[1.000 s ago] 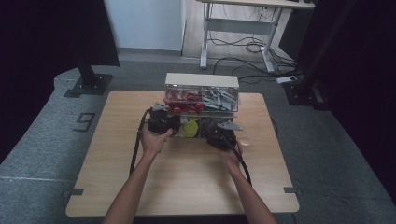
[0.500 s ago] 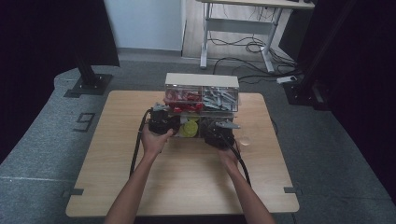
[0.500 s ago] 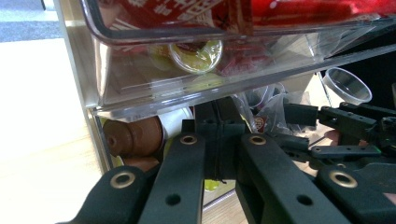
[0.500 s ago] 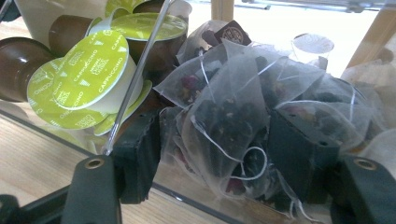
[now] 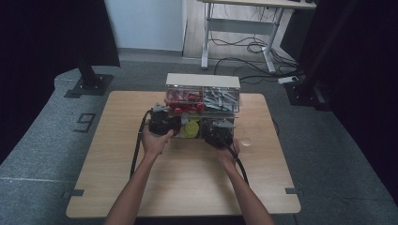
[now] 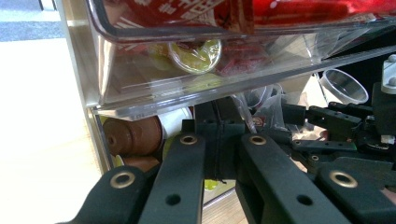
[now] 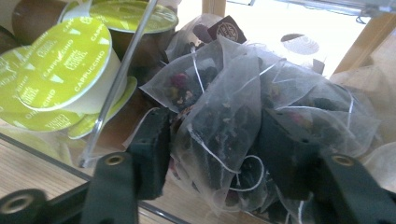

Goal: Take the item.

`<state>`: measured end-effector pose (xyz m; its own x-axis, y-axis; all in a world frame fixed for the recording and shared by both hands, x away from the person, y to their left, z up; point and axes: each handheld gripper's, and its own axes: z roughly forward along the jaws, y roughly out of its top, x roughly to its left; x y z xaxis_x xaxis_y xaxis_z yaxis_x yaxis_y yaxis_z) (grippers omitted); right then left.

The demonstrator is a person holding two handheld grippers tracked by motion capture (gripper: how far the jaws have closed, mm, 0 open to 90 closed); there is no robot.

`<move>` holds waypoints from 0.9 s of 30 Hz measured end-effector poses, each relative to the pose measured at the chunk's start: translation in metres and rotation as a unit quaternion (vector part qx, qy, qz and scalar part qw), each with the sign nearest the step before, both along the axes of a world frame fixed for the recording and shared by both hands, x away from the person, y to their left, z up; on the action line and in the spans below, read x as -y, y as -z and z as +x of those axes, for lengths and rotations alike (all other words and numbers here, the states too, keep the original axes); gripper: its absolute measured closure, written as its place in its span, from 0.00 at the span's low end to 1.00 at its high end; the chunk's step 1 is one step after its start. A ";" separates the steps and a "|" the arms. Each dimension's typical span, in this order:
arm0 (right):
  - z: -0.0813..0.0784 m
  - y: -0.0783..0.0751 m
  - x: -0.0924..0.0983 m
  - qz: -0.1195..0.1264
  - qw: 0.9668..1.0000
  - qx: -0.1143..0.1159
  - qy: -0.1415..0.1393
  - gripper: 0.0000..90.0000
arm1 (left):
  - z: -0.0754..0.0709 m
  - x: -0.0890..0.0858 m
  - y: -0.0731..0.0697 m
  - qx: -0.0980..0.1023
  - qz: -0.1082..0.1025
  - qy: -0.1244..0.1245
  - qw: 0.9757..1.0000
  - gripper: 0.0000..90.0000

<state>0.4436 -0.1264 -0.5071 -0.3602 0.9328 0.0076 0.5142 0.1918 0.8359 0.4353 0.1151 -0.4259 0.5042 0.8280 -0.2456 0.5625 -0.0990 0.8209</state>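
1. Tea bags (image 7: 224, 116): mesh pyramid sachets piled in the lower clear drawer (image 5: 199, 129) of the organiser (image 5: 202, 96) at table (image 5: 183, 187) centre, right compartment.
2. Left gripper (image 5: 162, 123): jaws fully closed together at the drawer's front-left edge, nothing seen between them; brown capsules (image 6: 133, 136) just beyond.
3. Green-lidded cappuccino capsules (image 7: 65, 70): middle compartment, behind a clear divider, just beside the bags.
4. Right gripper (image 7: 212, 144): in the drawer, jaws roughly half open and just closing, one tea bag between; pads look to press its mesh.
5. Small clear cup (image 5: 247, 141): on table right of right gripper.
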 end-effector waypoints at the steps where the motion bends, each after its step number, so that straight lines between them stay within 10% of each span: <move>1: 0.000 0.000 0.000 -0.005 1.000 0.001 -0.001 0.54 | 0.000 0.000 0.000 0.000 0.000 0.000 1.000 1.00; 27: -0.005 -0.008 0.018 0.040 0.998 0.017 -0.038 0.80 | -0.001 -0.003 -0.001 0.001 -0.007 -0.002 1.000 0.99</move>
